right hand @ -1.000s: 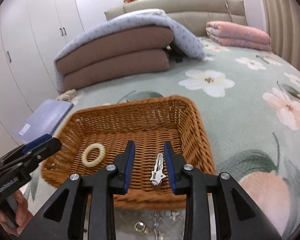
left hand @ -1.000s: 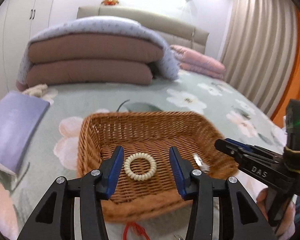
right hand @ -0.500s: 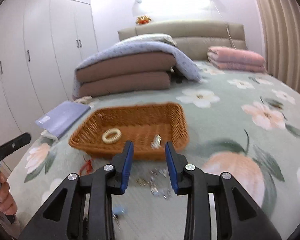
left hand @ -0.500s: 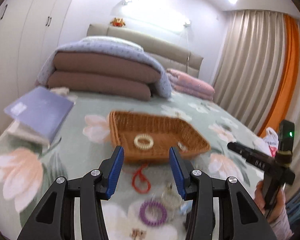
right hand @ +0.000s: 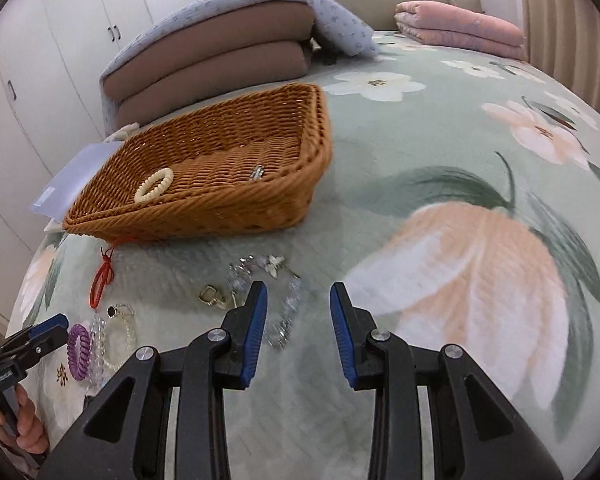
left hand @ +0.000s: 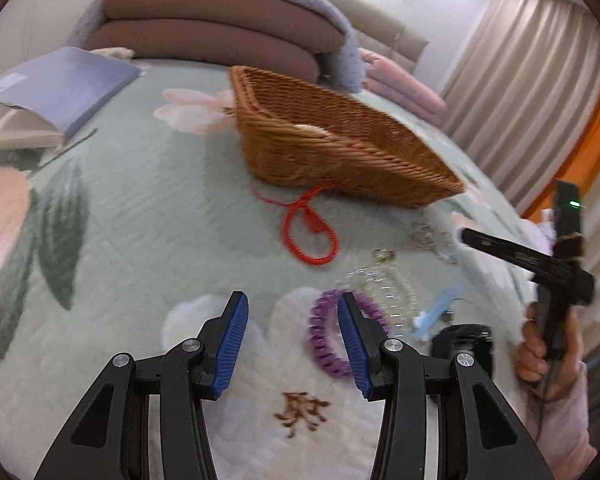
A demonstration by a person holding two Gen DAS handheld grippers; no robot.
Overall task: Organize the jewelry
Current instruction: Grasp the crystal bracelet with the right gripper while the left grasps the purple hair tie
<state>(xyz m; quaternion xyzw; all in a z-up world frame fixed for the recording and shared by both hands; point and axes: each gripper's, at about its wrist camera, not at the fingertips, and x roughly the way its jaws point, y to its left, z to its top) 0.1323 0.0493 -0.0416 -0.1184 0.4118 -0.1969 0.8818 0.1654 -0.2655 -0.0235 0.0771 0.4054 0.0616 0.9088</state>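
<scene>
A wicker basket (right hand: 220, 208) on the bed holds a cream bead bracelet (right hand: 154, 185) and a silver clip (right hand: 257, 172); it also shows in the left wrist view (left hand: 340, 160). Loose jewelry lies in front of it: a red cord (left hand: 308, 232), a purple coil band (left hand: 324, 340), clear bead bracelets (left hand: 384, 292), a crystal bracelet (right hand: 288, 304) and a gold clasp (right hand: 210, 295). My left gripper (left hand: 292, 340) is open and empty, low over the bedspread, its right finger over the purple band. My right gripper (right hand: 298, 332) is open and empty just above the crystal bracelet.
A blue-grey book (left hand: 56, 88) lies at the left of the bed. Folded brown and blue quilts (right hand: 220, 52) and pink bedding (right hand: 460, 28) sit at the headboard. White wardrobes (right hand: 40, 60) stand on the left and curtains (left hand: 520, 80) on the right.
Both grippers have drawn back from the basket and dropped toward the loose jewelry in front of it. The bead bracelet and silver clip stay in the basket. The right gripper's jaws have opened wider.
</scene>
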